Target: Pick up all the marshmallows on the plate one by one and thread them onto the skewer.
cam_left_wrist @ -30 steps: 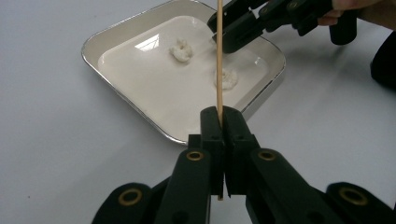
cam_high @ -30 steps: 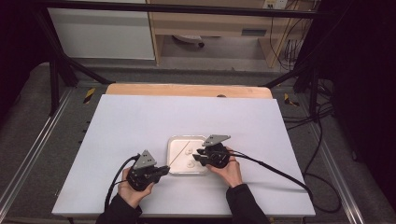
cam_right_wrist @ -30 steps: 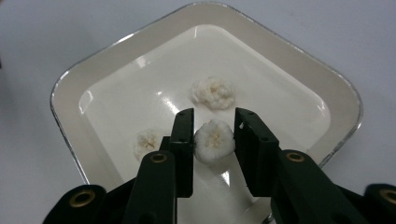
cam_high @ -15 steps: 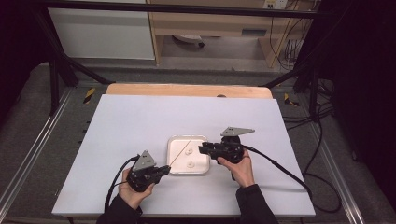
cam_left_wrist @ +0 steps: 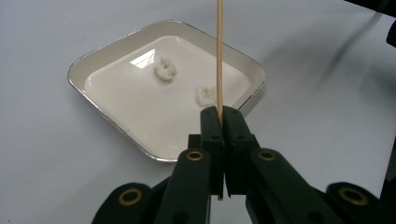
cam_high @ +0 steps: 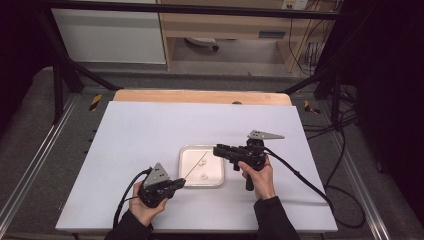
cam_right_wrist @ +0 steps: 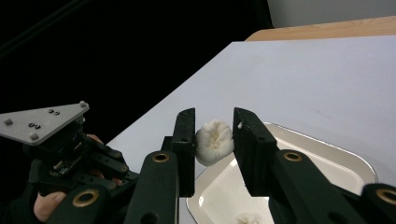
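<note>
Left gripper (cam_left_wrist: 219, 123): fingers pressed together on a thin wooden skewer (cam_left_wrist: 219, 56), which rises straight up between them and runs out over the tray; in the high view this gripper (cam_high: 179, 183) sits at the tray's near left corner.
Right gripper (cam_right_wrist: 214, 140): fingers closed on a small white dumpling (cam_right_wrist: 214, 141), held in the air above the tray's edge.
Tray (cam_high: 186, 172): white, square with rounded corners, resting on the white counter (cam_high: 150, 130) between the two hands.
Tray contents: two small white pieces (cam_left_wrist: 166, 70) lie on its floor, near each other but apart.
</note>
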